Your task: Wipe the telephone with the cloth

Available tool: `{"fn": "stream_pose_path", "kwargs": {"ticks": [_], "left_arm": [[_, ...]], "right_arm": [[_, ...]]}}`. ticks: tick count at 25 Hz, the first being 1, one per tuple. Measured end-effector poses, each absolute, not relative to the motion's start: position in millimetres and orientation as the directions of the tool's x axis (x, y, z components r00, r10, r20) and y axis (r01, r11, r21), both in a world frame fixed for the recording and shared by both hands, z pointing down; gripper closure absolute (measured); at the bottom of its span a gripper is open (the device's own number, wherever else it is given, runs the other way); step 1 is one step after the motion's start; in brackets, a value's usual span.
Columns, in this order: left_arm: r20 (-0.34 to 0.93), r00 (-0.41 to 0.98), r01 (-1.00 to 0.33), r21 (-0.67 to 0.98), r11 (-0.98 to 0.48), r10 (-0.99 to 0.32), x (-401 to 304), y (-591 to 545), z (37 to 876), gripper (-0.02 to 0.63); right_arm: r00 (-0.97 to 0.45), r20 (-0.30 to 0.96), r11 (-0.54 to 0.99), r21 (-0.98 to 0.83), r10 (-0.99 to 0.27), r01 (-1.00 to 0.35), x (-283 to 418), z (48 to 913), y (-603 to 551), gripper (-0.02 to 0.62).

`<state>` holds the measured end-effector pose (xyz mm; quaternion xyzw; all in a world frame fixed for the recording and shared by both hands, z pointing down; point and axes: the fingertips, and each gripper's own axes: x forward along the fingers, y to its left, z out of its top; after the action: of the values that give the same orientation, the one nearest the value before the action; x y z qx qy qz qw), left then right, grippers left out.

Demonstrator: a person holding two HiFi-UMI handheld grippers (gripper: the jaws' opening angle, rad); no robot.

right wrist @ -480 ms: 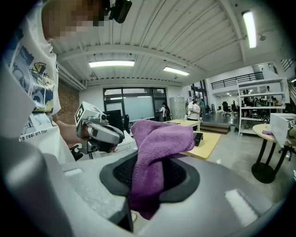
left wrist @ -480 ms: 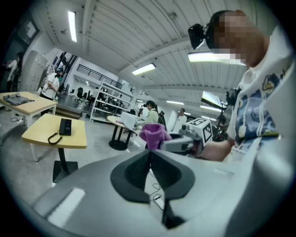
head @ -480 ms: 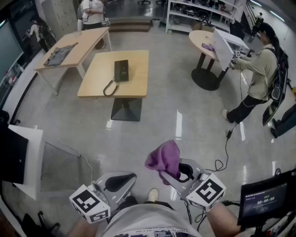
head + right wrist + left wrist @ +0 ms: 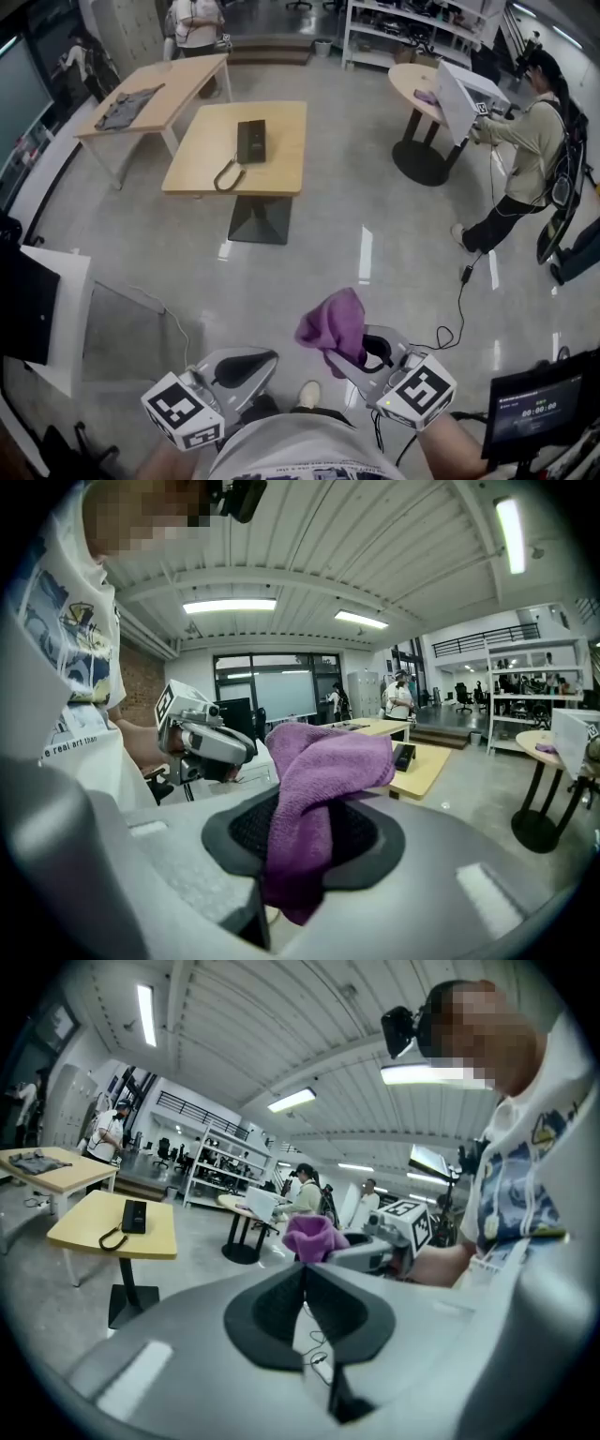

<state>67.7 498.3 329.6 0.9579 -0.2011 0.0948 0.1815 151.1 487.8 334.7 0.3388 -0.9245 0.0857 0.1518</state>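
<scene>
Right gripper (image 4: pixel 305 810): clamped on the cloth (image 4: pixel 323 761). A purple fold pinched between the pads, loose top flopping forward, short tail hanging below.
Left gripper (image 4: pixel 305 1283): closed pad to pad, nothing in it.
Both held low and close to the body, well short of the table (image 4: pixel 281 164), on its near side.

Telephone (image 4: pixel 249 141) lying flat on the table, about mid-top. Black cord (image 4: pixel 224 176) looping off it to the table's near left edge. No contact with the cloth yet, so no wiping begun. Approach to the table judged the step in hand.

Risks, as judged:
- Only a narrow fold in the grip. Could slip out on the first firm stroke across the telephone, from drag on the bulk outside the pads.
- Loose top blocking much of the forward look along the right jaws. Could mean a misjudged touchdown, with hard pads on the telephone in place of cloth.
- Nothing steadying the telephone. Could slide across the table under a sideways wipe. Bracing with the closed left gripper probably needed.
- Cord loop at the table's edge. Could snag a jaw or the cloth tail and drag the telephone toward that edge.
- Floor cable (image 4: pixel 458 300) to the near right of the table, well apart from it. Possible trip hazard on the walk over.
</scene>
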Motion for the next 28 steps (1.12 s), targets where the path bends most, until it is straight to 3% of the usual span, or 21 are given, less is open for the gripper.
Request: {"fn": "stream_pose_path", "kwargs": {"ticks": [28], "left_arm": [[0.267,0.881,-0.466,0.346,-0.814,-0.391,41,448,348,0.601]], "right_arm": [[-0.717,0.365,0.735,-0.116,-0.594,-0.668,135,359,449,0.48]]}}
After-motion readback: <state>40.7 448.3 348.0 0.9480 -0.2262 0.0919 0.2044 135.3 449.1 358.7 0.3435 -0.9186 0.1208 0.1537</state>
